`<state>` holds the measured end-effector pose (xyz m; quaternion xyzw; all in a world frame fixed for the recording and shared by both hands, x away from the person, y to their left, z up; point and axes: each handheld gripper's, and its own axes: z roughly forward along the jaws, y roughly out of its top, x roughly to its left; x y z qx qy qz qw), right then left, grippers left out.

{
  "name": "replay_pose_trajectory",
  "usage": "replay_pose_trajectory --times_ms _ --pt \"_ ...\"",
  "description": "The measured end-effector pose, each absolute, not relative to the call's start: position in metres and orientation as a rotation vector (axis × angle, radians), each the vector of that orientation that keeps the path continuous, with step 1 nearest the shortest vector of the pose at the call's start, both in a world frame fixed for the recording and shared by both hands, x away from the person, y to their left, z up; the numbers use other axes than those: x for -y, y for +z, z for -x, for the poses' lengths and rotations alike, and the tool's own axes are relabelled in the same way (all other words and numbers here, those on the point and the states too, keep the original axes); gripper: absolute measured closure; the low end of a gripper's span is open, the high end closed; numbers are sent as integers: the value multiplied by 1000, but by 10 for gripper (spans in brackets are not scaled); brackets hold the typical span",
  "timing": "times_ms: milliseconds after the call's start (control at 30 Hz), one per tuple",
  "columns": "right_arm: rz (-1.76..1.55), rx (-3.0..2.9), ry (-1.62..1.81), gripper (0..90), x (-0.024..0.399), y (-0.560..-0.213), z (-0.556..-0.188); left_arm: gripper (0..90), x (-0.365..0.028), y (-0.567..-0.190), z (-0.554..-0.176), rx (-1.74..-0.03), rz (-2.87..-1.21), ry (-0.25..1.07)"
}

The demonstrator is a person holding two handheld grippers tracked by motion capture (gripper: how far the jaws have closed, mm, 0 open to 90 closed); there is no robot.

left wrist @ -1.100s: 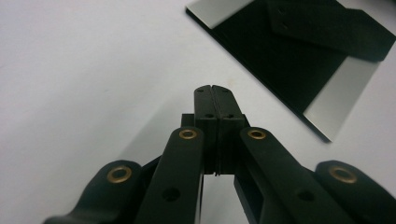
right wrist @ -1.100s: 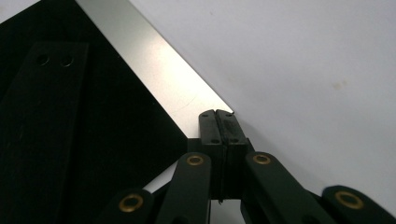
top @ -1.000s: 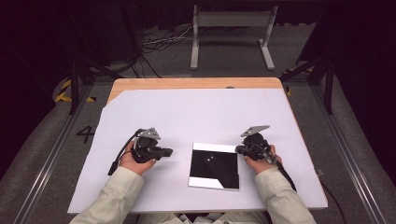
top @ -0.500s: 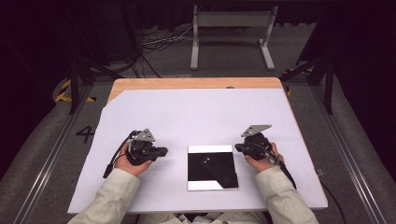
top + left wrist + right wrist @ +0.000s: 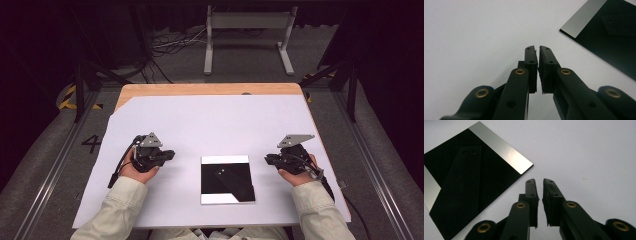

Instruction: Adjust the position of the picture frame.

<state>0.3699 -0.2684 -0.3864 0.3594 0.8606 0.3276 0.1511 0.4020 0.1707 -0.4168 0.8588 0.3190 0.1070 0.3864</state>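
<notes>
A square black glossy plate [image 5: 227, 178] with pale strips along two edges lies flat on the white table sheet [image 5: 210, 125], near the front. My left gripper [image 5: 170, 155] rests to its left, pointing at it, a short way off. In the left gripper view the jaws [image 5: 537, 48] have just been opening and stand a narrow gap apart, with nothing between them; the plate [image 5: 609, 32] lies ahead. My right gripper [image 5: 268, 160] is to the plate's right. Its jaws [image 5: 539, 182] have just been opening too, nothing between them, beside the plate [image 5: 469, 182].
The white sheet covers a wooden table top whose far edge [image 5: 200, 89] shows. Beyond it stand a metal frame [image 5: 247, 30] and cables [image 5: 165, 45] on the dark floor. Rails run along both sides of the table.
My right gripper has drawn back to the right, away from the plate's corner, and its jaws have parted. The left jaws have parted as well. The plate now lies squarer on the sheet.
</notes>
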Motion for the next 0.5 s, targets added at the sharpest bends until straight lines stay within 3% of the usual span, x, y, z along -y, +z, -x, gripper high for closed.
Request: replay_pose_trajectory --times_ms 200,500 --pt "-1003 -2511 935 727 264 -385 -366 835 -168 -417 -401 -803 -2195 272" --pt "-979 -2556 937 712 260 -383 -363 827 -169 -418 -402 -813 -2184 261"
